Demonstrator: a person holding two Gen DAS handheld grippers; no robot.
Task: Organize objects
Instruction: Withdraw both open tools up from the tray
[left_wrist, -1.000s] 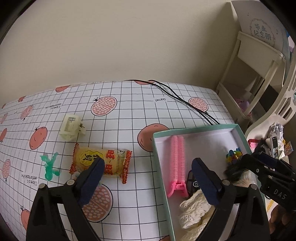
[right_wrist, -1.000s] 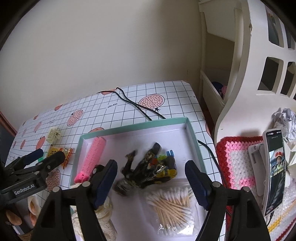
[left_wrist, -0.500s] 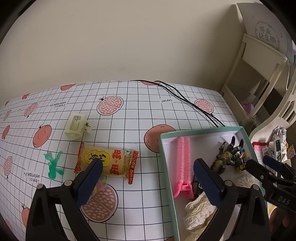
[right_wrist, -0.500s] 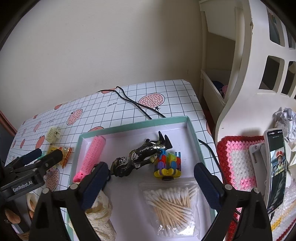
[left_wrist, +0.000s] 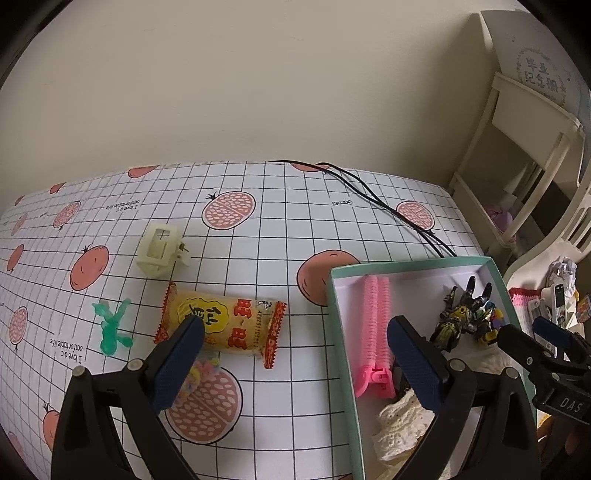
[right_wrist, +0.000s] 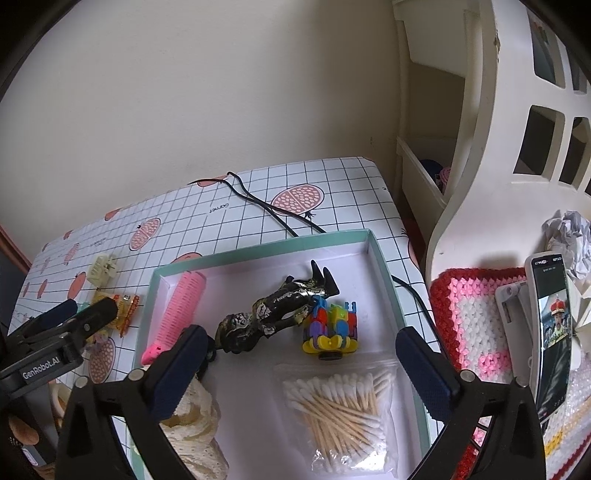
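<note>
Left wrist view only: yellow snack packet (left_wrist: 221, 325), green figure (left_wrist: 110, 326) and cream hair claw (left_wrist: 160, 251) in full on the gridded bench (left_wrist: 280, 236); a pastel item lies half hidden behind the left finger. Right wrist view only: bag of cotton swabs (right_wrist: 341, 406) and multicoloured toy car (right_wrist: 330, 328), plus a phone (right_wrist: 552, 336) propped on a crocheted mat (right_wrist: 476, 317) off the bench's right.

Teal-rimmed tray (right_wrist: 258, 249) contents: pink hair roller (right_wrist: 177, 314) at left wall, dark figurine (right_wrist: 273, 314) mid-tray touching the car, swabs at the near side, cream lace cloth (right_wrist: 195, 424) at the near left corner.

Right gripper (right_wrist: 301, 369): jaws have just been opening, now spread wide, nothing pinched; the figurine lies free just beyond them. Left gripper (left_wrist: 295, 362): jaws spread, empty, straddling the tray's left wall. Black cables (right_wrist: 273, 210) cross the far bench.
</note>
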